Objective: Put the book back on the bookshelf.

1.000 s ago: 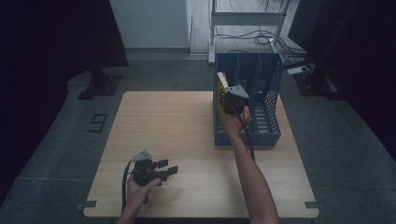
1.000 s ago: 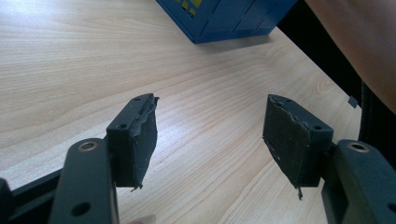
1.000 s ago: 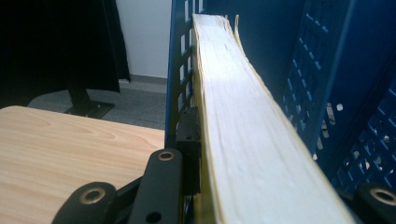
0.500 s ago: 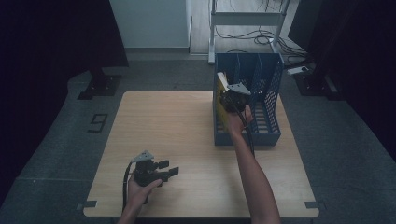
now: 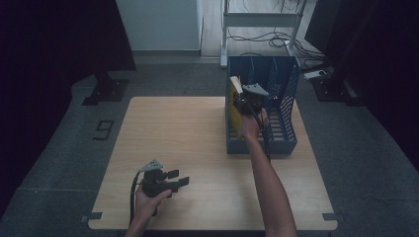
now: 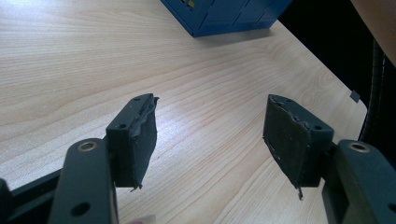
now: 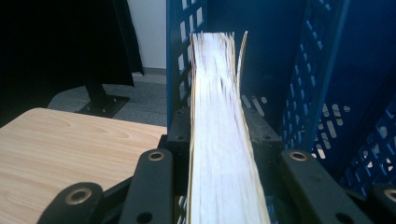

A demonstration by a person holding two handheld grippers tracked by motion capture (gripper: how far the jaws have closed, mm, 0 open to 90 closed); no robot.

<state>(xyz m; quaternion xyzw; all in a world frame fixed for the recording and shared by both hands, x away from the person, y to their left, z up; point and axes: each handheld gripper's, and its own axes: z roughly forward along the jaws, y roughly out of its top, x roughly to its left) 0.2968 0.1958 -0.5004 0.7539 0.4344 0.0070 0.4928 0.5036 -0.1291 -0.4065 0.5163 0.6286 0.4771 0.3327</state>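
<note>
Nothing has visibly shifted over the past second: the right gripper [image 5: 245, 98] holds its place at the blue file rack [image 5: 283, 111] on the worktop [image 5: 188, 128], jaws clenched on a yellow-covered book [image 7: 219, 121] standing on edge at the rack's left compartment. The left gripper [image 5: 174, 180] rests near the worktop's front edge, well apart, jaws released and empty. From here, the book's loose page edges could catch on a perforated divider and buckle, or a tilted release could let it topple against the rack wall.
</note>
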